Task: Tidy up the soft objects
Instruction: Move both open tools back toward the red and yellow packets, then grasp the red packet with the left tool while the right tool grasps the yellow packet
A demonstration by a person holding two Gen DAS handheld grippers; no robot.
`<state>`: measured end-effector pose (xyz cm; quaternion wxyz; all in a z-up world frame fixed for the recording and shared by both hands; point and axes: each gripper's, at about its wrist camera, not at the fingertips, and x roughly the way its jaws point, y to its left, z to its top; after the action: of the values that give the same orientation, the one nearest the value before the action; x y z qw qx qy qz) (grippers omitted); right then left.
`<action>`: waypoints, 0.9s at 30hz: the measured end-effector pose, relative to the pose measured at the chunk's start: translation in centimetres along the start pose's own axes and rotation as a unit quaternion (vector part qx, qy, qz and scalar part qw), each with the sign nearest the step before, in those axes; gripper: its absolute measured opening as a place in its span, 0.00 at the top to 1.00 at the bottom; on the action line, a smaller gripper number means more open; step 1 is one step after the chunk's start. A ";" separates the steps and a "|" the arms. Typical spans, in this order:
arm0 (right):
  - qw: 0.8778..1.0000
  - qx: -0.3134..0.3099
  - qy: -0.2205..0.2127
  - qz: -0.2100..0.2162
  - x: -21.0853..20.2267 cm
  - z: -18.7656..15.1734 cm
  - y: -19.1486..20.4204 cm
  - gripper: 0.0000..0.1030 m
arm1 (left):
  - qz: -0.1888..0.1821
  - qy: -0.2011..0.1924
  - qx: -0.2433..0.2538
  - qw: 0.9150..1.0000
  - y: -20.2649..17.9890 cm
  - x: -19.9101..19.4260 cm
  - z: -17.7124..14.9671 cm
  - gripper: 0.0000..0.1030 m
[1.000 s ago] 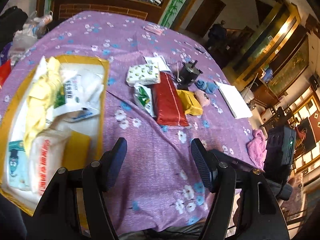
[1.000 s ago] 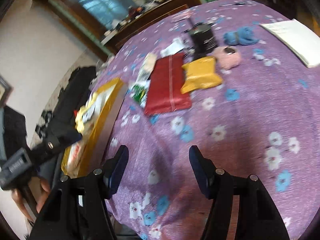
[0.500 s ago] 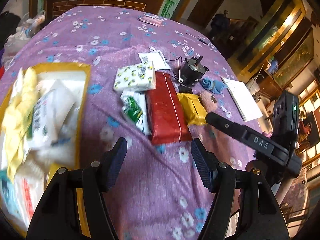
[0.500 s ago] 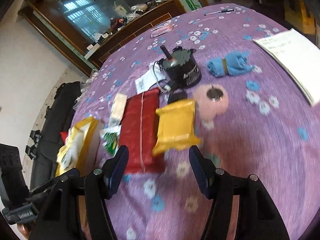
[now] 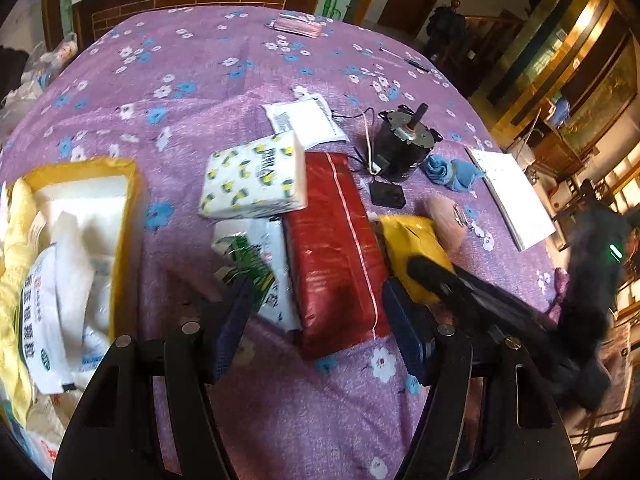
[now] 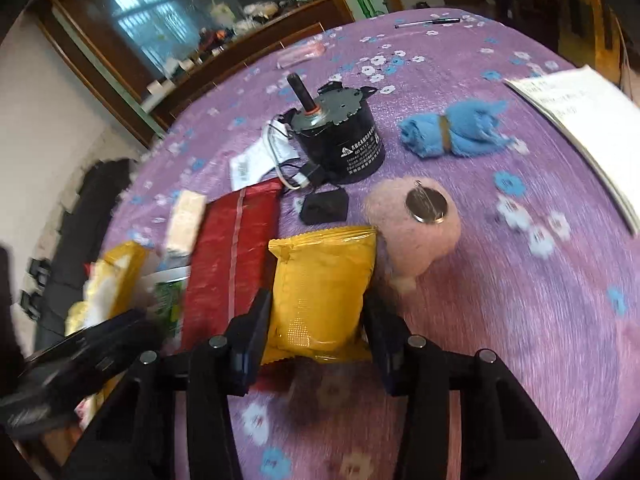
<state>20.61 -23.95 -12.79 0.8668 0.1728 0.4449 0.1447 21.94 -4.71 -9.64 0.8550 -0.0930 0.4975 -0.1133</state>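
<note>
My right hand-held gripper (image 6: 316,326), jaws spread, straddles the yellow pack (image 6: 320,292) lying on the tabletop (image 6: 520,320) beside the red pack (image 6: 232,256) (left hand-held gripper (image 5: 316,320) also spread, idle); I judge a centred, gentle squeeze best.

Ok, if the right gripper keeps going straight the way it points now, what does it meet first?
The yellow packet: it already lies between the open right gripper fingers. Beyond it sits the pink plush, though depth is unclear.

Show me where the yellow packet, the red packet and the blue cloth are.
yellow packet (image 6: 320,280), right wrist view, middle of its front face.
red packet (image 5: 336,256), left wrist view, centre of its top.
blue cloth (image 6: 452,130), right wrist view, by its band.
</note>
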 end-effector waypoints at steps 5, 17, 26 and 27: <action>1.000 0.013 0.000 -0.001 -2.1 -2.3 -1.3 0.56 | 0.035 0.008 0.037 0.999 -2.1 2.3 1.2 0.35; 1.000 0.013 -0.003 0.008 -2.5 -3.2 -1.8 0.56 | 0.083 0.049 0.018 0.995 -2.6 7.1 2.6 0.30; 0.999 0.027 0.012 0.015 -3.7 -4.5 -2.1 0.56 | 0.005 0.088 0.004 0.996 -2.4 3.3 -1.2 0.55; 0.999 0.028 0.013 0.017 -3.9 -4.8 -2.0 0.56 | -0.009 0.090 0.003 0.996 -2.5 2.5 -1.8 0.55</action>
<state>14.73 -26.54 -13.47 0.8530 0.2027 0.4572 0.1496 21.38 -7.86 -11.92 0.8059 -0.0838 0.5714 -0.1303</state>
